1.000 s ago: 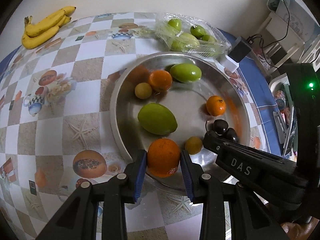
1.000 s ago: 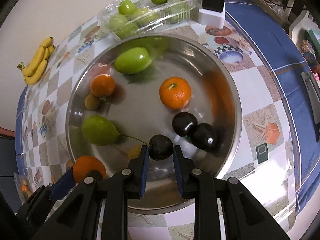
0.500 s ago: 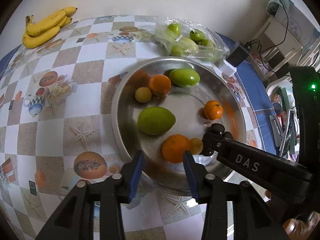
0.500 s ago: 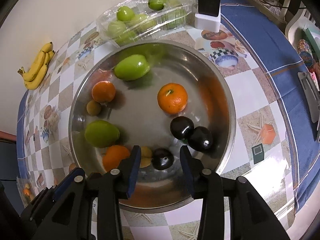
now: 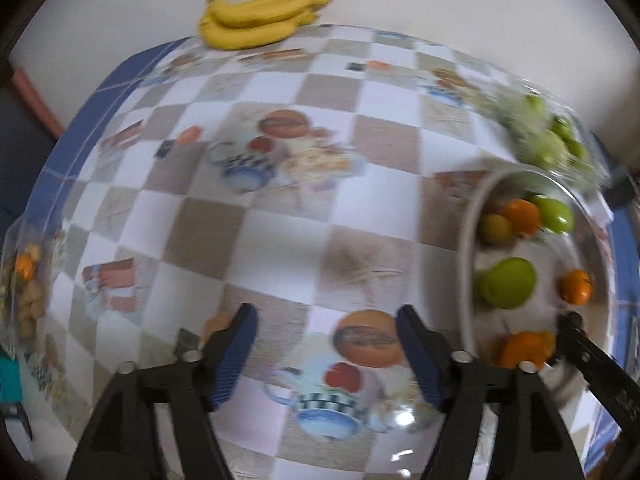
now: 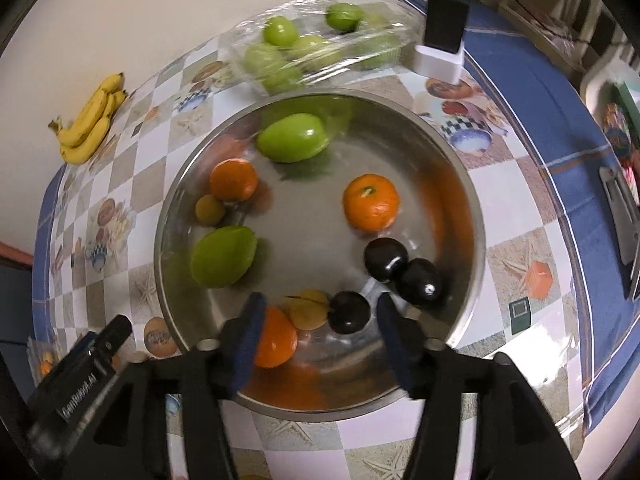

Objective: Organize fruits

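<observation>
A metal bowl (image 6: 480, 240) holds oranges, green mangoes, small yellow fruits and dark plums. My right gripper (image 6: 320, 320) hangs over the bowl's near side with its jaws opening. A dark plum (image 6: 348, 312) lies in the bowl between the fingers, and neither pad touches it. An orange (image 6: 276, 340) rests just left of it, behind the left finger. In the blurred left wrist view my left gripper (image 5: 326, 344) is over the bare tablecloth to the left of the bowl (image 5: 466, 264), its jaws opening with nothing between them.
Bananas (image 6: 92, 120) lie at the table's far left edge. A clear pack of green fruits (image 6: 312, 52) and a black box on a white base (image 6: 444, 28) stand behind the bowl. A bag of small fruits (image 5: 28, 288) sits at the left edge.
The left gripper let go of the orange into the bowl and swung left over the tablecloth. The right gripper released the dark plum, which now lies in the bowl; both jaws spread wider.
</observation>
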A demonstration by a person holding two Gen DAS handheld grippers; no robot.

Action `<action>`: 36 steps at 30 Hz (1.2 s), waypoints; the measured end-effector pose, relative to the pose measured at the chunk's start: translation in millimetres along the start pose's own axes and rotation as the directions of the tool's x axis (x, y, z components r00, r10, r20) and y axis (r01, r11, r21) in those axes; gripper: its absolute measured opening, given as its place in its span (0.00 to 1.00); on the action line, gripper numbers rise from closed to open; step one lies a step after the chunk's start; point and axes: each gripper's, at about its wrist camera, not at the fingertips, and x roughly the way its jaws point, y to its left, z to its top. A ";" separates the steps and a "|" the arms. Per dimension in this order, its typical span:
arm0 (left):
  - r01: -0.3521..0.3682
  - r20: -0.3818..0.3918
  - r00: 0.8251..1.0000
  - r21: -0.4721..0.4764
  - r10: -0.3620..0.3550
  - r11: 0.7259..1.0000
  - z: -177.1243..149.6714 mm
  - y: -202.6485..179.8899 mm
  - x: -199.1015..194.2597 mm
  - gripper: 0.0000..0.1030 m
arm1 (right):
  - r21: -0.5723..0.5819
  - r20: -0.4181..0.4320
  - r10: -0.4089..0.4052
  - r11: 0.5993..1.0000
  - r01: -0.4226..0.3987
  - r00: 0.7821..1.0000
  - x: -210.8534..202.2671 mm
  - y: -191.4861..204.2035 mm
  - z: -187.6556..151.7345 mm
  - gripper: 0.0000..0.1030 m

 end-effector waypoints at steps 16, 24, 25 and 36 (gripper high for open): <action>-0.124 0.064 0.991 0.047 0.121 0.991 -12.7 13.5 -11.5 0.98 | -0.063 0.061 -0.010 0.998 0.014 0.998 -7.4 11.0 -18.1 0.94; -0.207 0.101 0.975 0.081 0.199 0.975 -36.3 17.3 -33.2 0.98 | -0.068 0.091 -0.015 0.997 0.022 0.996 -25.2 10.1 -45.1 0.94; -0.202 0.100 0.976 0.086 0.193 0.976 -38.9 17.3 -35.0 0.98 | -0.070 0.093 -0.018 0.997 0.025 0.995 -26.3 10.8 -47.4 0.94; -0.139 0.080 0.988 0.060 0.134 0.988 -56.1 27.3 -50.5 0.98 | -0.120 0.139 -0.047 0.991 0.064 0.989 -43.5 17.4 -73.5 0.94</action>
